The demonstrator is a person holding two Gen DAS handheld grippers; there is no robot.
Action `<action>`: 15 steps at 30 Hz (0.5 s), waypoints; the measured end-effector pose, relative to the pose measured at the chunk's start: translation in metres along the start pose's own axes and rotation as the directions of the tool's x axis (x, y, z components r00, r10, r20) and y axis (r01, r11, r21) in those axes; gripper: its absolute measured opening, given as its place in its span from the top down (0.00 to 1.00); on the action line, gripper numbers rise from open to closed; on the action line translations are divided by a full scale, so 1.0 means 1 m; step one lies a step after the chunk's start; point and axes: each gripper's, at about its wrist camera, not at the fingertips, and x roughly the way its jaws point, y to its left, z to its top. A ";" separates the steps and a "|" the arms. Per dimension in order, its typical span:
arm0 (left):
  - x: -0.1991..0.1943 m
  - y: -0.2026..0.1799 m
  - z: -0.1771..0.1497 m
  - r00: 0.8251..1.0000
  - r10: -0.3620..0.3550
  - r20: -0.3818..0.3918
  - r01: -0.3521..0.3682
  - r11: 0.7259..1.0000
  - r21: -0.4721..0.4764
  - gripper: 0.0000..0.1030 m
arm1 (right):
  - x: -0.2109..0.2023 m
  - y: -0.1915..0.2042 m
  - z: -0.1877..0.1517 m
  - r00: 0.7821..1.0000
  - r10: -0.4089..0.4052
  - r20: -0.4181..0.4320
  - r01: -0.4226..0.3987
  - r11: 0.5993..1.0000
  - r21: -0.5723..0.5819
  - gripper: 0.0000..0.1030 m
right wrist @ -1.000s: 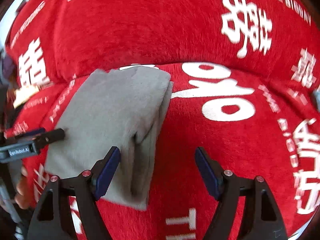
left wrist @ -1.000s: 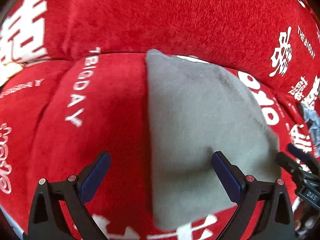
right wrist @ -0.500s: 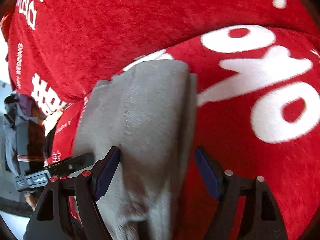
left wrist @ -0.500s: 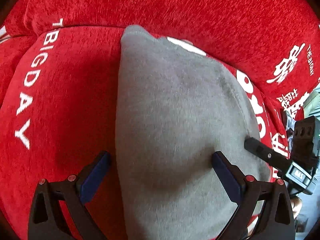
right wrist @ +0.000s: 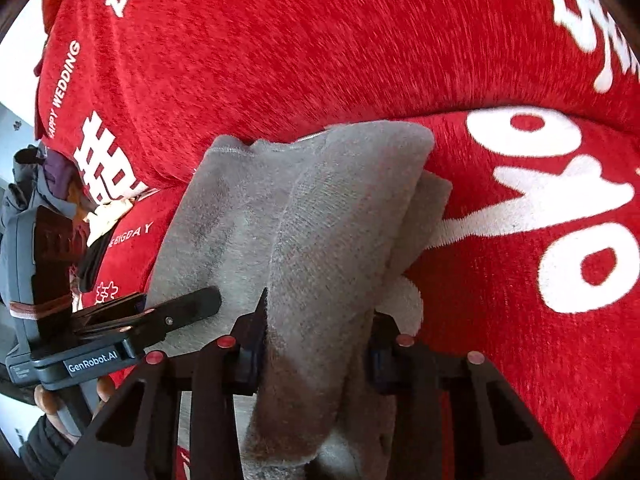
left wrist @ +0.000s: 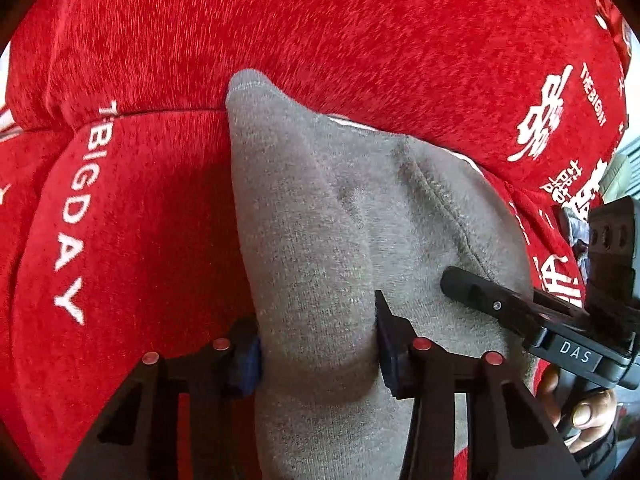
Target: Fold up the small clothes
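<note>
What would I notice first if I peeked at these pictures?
A bright red sofa cover with big white letters fills everything. On it lies a soft grey cloth, folded in layers. Two black tongs, the left tongs and the right tongs, are closing on its near edge, bunching it up between their blue pads.

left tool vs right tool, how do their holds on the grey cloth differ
The left tool pinches a single smooth ridge of the grey cloth; the right tool squeezes a thicker, layered bundle. The left takes the cloth's left side, the right its right edge. Both are closing with cloth between the pads, over the red cover.
</note>
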 end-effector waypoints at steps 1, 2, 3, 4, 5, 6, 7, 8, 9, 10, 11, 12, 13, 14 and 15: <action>-0.003 0.000 0.000 1.000 -0.001 0.003 0.001 1.000 0.001 0.54 | -0.004 0.005 -0.001 1.000 -0.003 0.007 0.003 1.000 -0.007 0.60; -0.009 0.001 -0.002 1.000 -0.005 0.006 0.005 1.000 0.002 0.54 | -0.009 0.010 -0.002 1.000 -0.003 0.016 0.004 1.000 -0.011 0.60; -0.013 0.001 -0.004 1.000 -0.009 0.011 0.009 1.000 0.002 0.54 | -0.014 0.014 -0.004 1.000 -0.004 0.029 0.005 1.000 -0.018 0.60; -0.019 0.001 -0.006 1.000 -0.015 0.017 0.015 1.000 0.004 0.54 | -0.019 0.018 -0.005 0.999 -0.004 0.037 0.005 1.000 -0.022 0.60; -0.025 0.002 -0.009 1.000 -0.021 0.022 0.021 1.000 0.003 0.54 | -0.023 0.024 -0.007 0.999 -0.004 0.045 0.006 1.000 -0.026 0.60; -0.030 0.003 -0.012 0.999 -0.025 0.025 0.025 1.000 0.001 0.54 | -0.027 0.029 -0.010 0.999 -0.004 0.050 0.005 1.000 -0.029 0.60; -0.036 0.004 -0.016 0.999 -0.027 0.029 0.027 1.000 0.000 0.54 | -0.031 0.035 -0.014 0.999 -0.004 0.054 0.006 0.999 -0.032 0.60; -0.040 0.003 -0.019 0.999 -0.027 0.031 0.027 1.000 0.000 0.54 | -0.035 0.039 -0.016 0.998 -0.005 0.055 0.007 0.999 -0.034 0.60; -0.046 0.003 -0.024 0.999 -0.026 0.035 0.026 1.000 0.002 0.54 | -0.038 0.045 -0.020 0.998 -0.007 0.058 0.009 0.999 -0.036 0.60; -0.053 0.004 -0.029 0.999 -0.023 0.039 0.023 1.000 0.004 0.54 | -0.042 0.048 -0.024 0.998 -0.009 0.059 0.011 0.999 -0.040 0.60; -0.060 0.006 -0.036 0.999 -0.022 0.042 0.022 1.000 0.008 0.54 | -0.047 0.056 -0.030 0.998 -0.012 0.063 0.015 0.999 -0.047 0.60; -0.066 0.006 -0.041 0.999 -0.021 0.045 0.021 1.000 0.010 0.54 | -0.050 0.063 -0.035 0.998 -0.015 0.065 0.019 0.998 -0.053 0.60; -0.072 0.008 -0.048 0.999 -0.022 0.049 0.021 1.000 0.013 0.54 | -0.054 0.072 -0.042 0.997 -0.019 0.070 0.024 0.998 -0.062 0.60; -0.079 0.011 -0.055 0.998 -0.022 0.052 0.021 1.000 0.017 0.54 | -0.057 0.079 -0.048 0.997 -0.021 0.074 0.026 0.997 -0.071 0.60; -0.082 0.011 -0.060 0.998 -0.022 0.054 0.021 1.000 0.019 0.54 | -0.060 0.085 -0.053 0.997 -0.021 0.076 0.027 0.997 -0.077 0.60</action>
